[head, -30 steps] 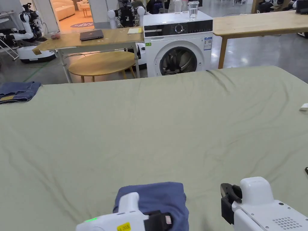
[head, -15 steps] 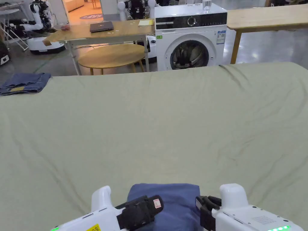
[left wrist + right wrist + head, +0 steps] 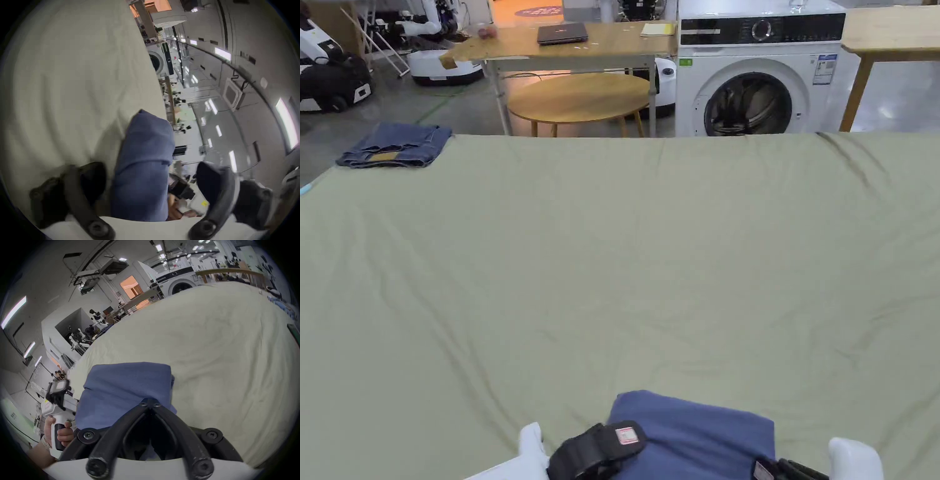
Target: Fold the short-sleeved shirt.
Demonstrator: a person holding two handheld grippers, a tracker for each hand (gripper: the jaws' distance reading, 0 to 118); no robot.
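Note:
The blue shirt (image 3: 700, 431) lies folded into a small rectangle at the near edge of the pale green sheet (image 3: 612, 250). My left gripper (image 3: 597, 450) is at its left side. In the left gripper view the shirt (image 3: 146, 146) runs between the jaws of the left gripper (image 3: 151, 180), which stand wide apart without pressing on it. My right gripper (image 3: 794, 469) is at the shirt's near right corner. Its jaws (image 3: 149, 402) are closed tip to tip over the shirt (image 3: 126, 386); I see no cloth pinched between them.
Folded jeans (image 3: 394, 145) lie at the sheet's far left corner. Beyond the far edge stand a washing machine (image 3: 762, 69), a round wooden table (image 3: 581, 100) and a desk with a laptop (image 3: 562, 32). A hand holds the left gripper (image 3: 58, 402).
The right gripper has moved left from beside the shirt to its right corner. The left gripper has come up along the shirt's left side. The head camera has swung left.

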